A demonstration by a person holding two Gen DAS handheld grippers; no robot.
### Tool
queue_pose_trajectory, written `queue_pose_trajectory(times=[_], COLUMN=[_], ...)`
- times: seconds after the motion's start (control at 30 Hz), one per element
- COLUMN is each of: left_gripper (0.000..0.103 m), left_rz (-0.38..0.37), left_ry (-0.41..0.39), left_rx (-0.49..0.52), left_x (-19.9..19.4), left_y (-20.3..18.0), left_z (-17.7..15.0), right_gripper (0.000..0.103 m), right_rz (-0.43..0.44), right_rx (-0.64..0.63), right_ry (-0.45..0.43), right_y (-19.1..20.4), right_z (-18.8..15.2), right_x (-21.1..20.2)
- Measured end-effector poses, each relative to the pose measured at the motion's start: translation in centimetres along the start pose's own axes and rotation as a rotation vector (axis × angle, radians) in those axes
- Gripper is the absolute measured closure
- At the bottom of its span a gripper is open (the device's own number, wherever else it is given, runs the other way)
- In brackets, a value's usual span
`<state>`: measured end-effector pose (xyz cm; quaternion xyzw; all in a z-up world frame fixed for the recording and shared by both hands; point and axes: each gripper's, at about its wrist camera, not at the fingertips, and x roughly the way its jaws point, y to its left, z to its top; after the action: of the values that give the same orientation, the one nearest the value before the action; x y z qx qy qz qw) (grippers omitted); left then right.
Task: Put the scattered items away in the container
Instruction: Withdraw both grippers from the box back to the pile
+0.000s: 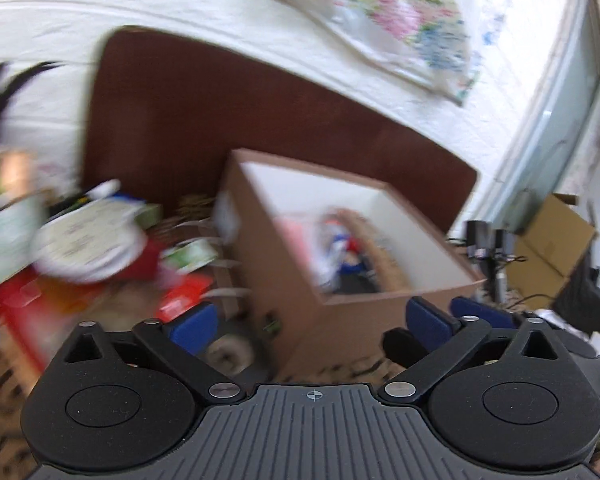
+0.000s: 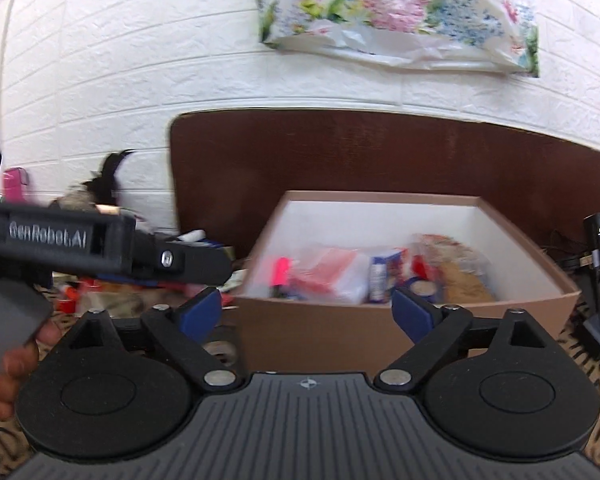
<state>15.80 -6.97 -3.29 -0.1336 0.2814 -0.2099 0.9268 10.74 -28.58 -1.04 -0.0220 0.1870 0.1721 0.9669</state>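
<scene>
Both grippers empty beside the box

The scattered items [image 1: 112,248] lie left of the box [image 2: 404,320]. The left hand-held gripper [image 1: 312,320] and right hand-held gripper [image 2: 306,312] both gape wide, holding nothing. Risk: the crowded, overlapping pile could yield a double grab or knock pieces away.

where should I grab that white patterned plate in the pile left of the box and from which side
Take the white patterned plate by its near rim, coming in low from the front with the open left gripper. It lies roughly flat on top of the pile, so only its thin edge fits between the fingers. The view is blurred, so this is tentative.
</scene>
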Motion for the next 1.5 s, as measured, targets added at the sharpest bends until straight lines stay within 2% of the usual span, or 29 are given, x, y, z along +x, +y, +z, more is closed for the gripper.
queue_pose_trajectory(times=[0.17,0.33,0.4,0.57,0.67,0.9,1.3,1.5], left_gripper=[0.0,0.0,0.0,0.0,0.0,0.0,0.0,0.0], left_rz=[0.26,0.562,0.614,0.665,0.685,0.661,0.676,0.595], left_ry=[0.026,0.031,0.049,0.081,0.048,0.014,0.064,0.04], left_rx=[-0.058,0.028,0.026,-0.022,0.025,0.001,0.01,-0.049], left_x=[-5.0,-8.2,-8.7,-8.4,-8.2,-8.6,-8.1,-7.9], left_y=[3.9,7.2,8.7,11.6,11.6,11.8,11.5,11.8], left_z=[-4.0,-8.9,-10.4,-12.3,-13.0,-13.3,-12.6,-10.8], right_gripper=[0.007,0.006,0.006,0.006,0.006,0.006,0.006,0.006], right_rz=[0.076,0.135,0.15,0.186,0.183,0.17,0.172,0.169], right_rx=[-0.041,-0.054,-0.036,0.006,-0.018,-0.018,-0.018,-0.03], right_ry=[0.045,0.117,0.15,0.212,0.22,0.237,0.265,0.267], right_y=[4.7,9.2,10.5,12.6,13.6,14.0,14.3,14.4], right_z=[-2.3,-5.5,-6.6,-8.2,-8.5,-8.4,-9.1,-9.1], right_x=[-0.7,-0.4,-0.2,-0.2,-0.5,-0.4,0.7,1.7])
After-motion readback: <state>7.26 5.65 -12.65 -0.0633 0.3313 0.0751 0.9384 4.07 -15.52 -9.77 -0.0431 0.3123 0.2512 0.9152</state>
